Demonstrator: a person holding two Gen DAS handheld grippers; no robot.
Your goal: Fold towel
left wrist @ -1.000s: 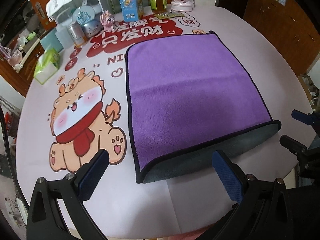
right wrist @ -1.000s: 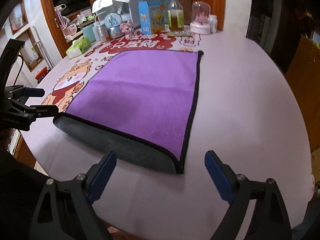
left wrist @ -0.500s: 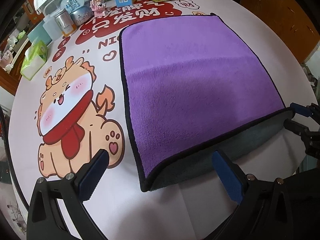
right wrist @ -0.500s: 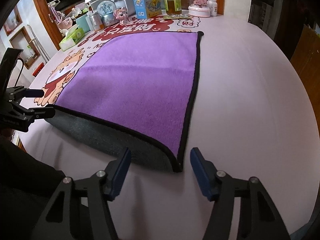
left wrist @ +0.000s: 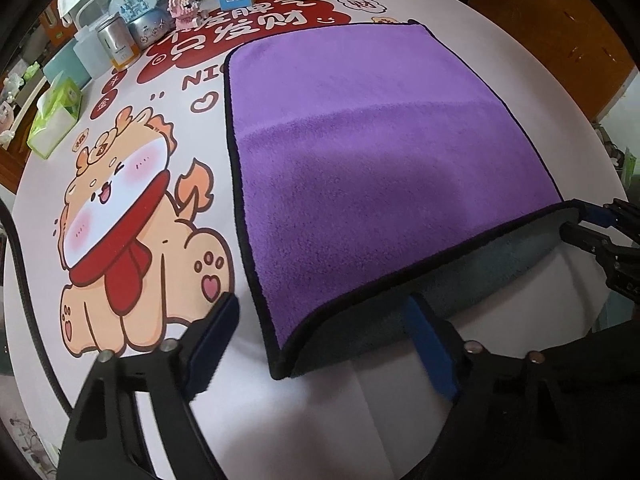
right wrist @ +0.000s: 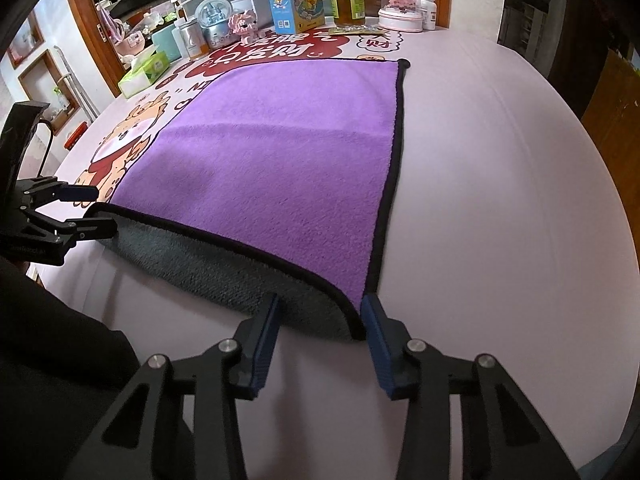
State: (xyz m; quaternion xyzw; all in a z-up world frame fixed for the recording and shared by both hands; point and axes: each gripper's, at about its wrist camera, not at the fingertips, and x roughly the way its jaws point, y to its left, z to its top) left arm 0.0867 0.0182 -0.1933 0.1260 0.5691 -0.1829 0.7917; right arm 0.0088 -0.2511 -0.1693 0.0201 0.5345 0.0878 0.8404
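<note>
Towel [right wrist: 280, 168] near corners sit between both parted tongs [left wrist: 320, 344] [right wrist: 320, 332].

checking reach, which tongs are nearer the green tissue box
Left. The left tongs sit at the towel's near left corner, on the tissue box's side. The right tongs are at the opposite near corner, farther away.
</note>
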